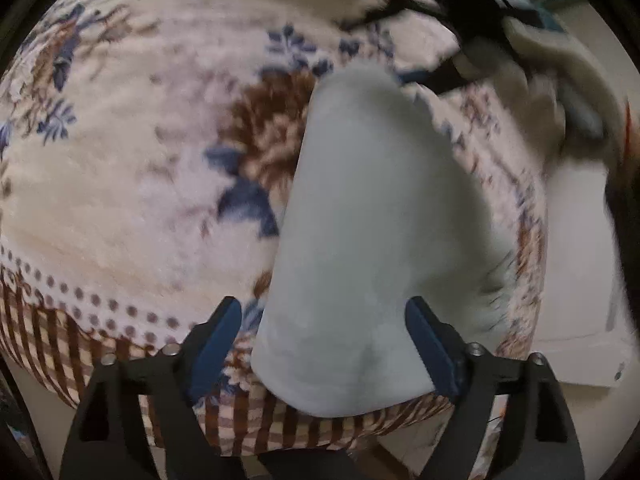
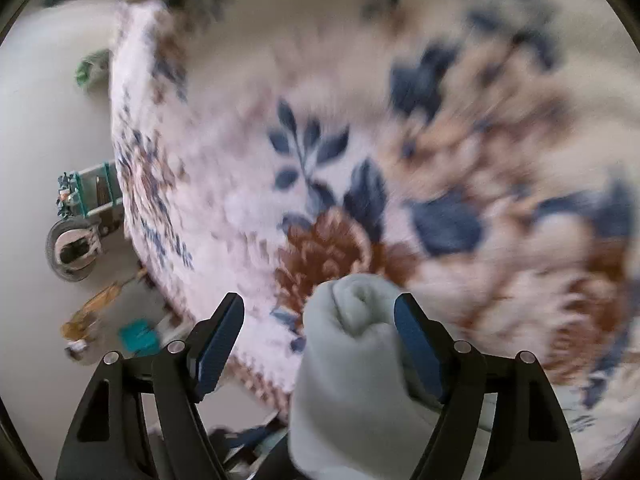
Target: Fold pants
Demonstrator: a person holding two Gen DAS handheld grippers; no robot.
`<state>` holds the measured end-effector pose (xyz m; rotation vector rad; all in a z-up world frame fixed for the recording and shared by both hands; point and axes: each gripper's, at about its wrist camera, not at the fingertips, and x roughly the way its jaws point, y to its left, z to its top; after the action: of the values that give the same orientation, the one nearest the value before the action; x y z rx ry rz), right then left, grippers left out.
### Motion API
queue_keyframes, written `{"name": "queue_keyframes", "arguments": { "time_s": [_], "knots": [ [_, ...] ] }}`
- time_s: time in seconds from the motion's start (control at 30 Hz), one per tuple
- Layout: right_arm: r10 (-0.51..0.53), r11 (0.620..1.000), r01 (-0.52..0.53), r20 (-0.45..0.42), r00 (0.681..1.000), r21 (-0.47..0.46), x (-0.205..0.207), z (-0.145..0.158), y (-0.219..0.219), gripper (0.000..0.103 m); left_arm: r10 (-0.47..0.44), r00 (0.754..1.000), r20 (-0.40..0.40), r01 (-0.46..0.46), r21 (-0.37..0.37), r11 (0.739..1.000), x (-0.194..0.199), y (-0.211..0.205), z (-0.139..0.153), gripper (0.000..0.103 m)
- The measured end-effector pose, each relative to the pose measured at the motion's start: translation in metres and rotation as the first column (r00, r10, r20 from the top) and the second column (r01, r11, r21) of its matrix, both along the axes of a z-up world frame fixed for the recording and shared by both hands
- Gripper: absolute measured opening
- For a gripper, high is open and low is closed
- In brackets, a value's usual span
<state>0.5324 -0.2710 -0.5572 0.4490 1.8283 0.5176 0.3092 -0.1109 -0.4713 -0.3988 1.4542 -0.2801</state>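
Note:
The pale grey pants (image 1: pixel 372 216) lie folded in a long narrow strip on a floral blanket (image 1: pixel 132 160). My left gripper (image 1: pixel 324 320) is open above the near end of the strip, its blue pads on either side of the cloth. In the right wrist view, the pants (image 2: pixel 352 360) bunch up between the open jaws of my right gripper (image 2: pixel 320 316), lying against the right pad (image 2: pixel 416 344). The right gripper (image 1: pixel 472 28) also shows, blurred, at the far end of the strip in the left wrist view.
The blanket (image 2: pixel 400 160) has blue and brown flowers and a checked border (image 1: pixel 52 352). On the pale floor to the left of it are a small fan (image 2: pixel 72 250), a teal rack (image 2: pixel 92 190) and small clutter (image 2: pixel 138 336). A white board (image 1: pixel 580 280) lies right of the blanket.

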Motion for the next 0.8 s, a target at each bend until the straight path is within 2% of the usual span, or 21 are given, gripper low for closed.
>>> {"name": "queue_keyframes", "arguments": {
  "time_s": [0.03, 0.13, 0.23, 0.3, 0.37, 0.43, 0.53, 0.57, 0.6, 0.63, 0.7, 0.73, 0.77, 0.8],
  "knots": [
    [-0.015, 1.000, 0.015, 0.040, 0.999, -0.012, -0.003, 0.011, -0.007, 0.085, 0.005, 1.000, 0.007, -0.005, -0.006, 1.000, 0.005, 0.002, 0.005, 0.087],
    [-0.114, 0.991, 0.124, 0.169, 0.979, -0.050, -0.028, 0.051, -0.050, 0.086, 0.000, 1.000, 0.024, 0.001, -0.010, 1.000, 0.032, 0.002, 0.016, 0.088],
    [-0.254, 0.952, 0.285, 0.230, 0.939, -0.111, -0.068, 0.068, -0.114, 0.086, -0.029, 0.999, 0.016, 0.029, -0.019, 0.999, 0.061, -0.003, 0.010, 0.088],
    [-0.369, 0.901, 0.408, 0.230, 0.900, -0.151, -0.112, 0.067, -0.158, 0.086, -0.062, 0.998, -0.001, 0.062, -0.035, 0.997, 0.073, -0.011, 0.000, 0.088],
    [-0.453, 0.848, 0.494, 0.224, 0.863, -0.192, -0.155, 0.063, -0.196, 0.086, -0.104, 0.994, -0.017, 0.103, -0.017, 0.994, 0.079, -0.024, -0.011, 0.088],
    [-0.523, 0.796, 0.558, 0.199, 0.829, -0.235, -0.201, 0.049, -0.226, 0.086, -0.150, 0.988, -0.024, 0.150, -0.005, 0.989, 0.085, -0.037, -0.024, 0.088],
    [-0.607, 0.748, 0.620, 0.132, 0.783, -0.236, -0.253, 0.017, -0.251, 0.084, -0.201, 0.978, -0.048, 0.202, 0.018, 0.979, 0.093, -0.052, -0.044, 0.088],
    [-0.638, 0.733, 0.649, 0.125, 0.760, -0.206, -0.265, 0.009, -0.256, 0.078, -0.217, 0.974, -0.061, 0.220, 0.049, 0.974, 0.095, -0.055, -0.051, 0.088],
    [-0.666, 0.707, 0.679, 0.140, 0.733, -0.198, -0.277, 0.003, -0.259, 0.049, -0.239, 0.969, -0.070, 0.244, 0.078, 0.967, 0.097, -0.058, -0.057, 0.088],
    [-0.683, 0.679, 0.703, 0.171, 0.710, -0.210, -0.284, 0.000, -0.264, 0.035, -0.265, 0.961, -0.079, 0.272, 0.094, 0.958, 0.099, -0.060, -0.065, 0.094],
    [-0.750, 0.614, 0.770, 0.175, 0.638, -0.173, -0.293, -0.010, -0.284, 0.035, -0.266, 0.958, -0.111, 0.275, 0.073, 0.959, 0.100, -0.057, -0.075, 0.102],
    [-0.773, 0.600, 0.785, 0.142, 0.618, -0.151, -0.295, -0.015, -0.288, 0.035, -0.263, 0.957, -0.121, 0.272, 0.063, 0.960, 0.100, -0.055, -0.074, 0.101],
    [-0.772, 0.608, 0.782, 0.127, 0.623, -0.139, -0.296, -0.015, -0.288, 0.035, -0.269, 0.956, -0.112, 0.278, 0.074, 0.958, 0.100, -0.056, -0.069, 0.101],
    [-0.756, 0.627, 0.768, 0.136, 0.641, -0.135, -0.296, -0.009, -0.286, 0.038, -0.279, 0.955, -0.096, 0.288, 0.091, 0.953, 0.099, -0.056, -0.061, 0.101]
  ]
}}
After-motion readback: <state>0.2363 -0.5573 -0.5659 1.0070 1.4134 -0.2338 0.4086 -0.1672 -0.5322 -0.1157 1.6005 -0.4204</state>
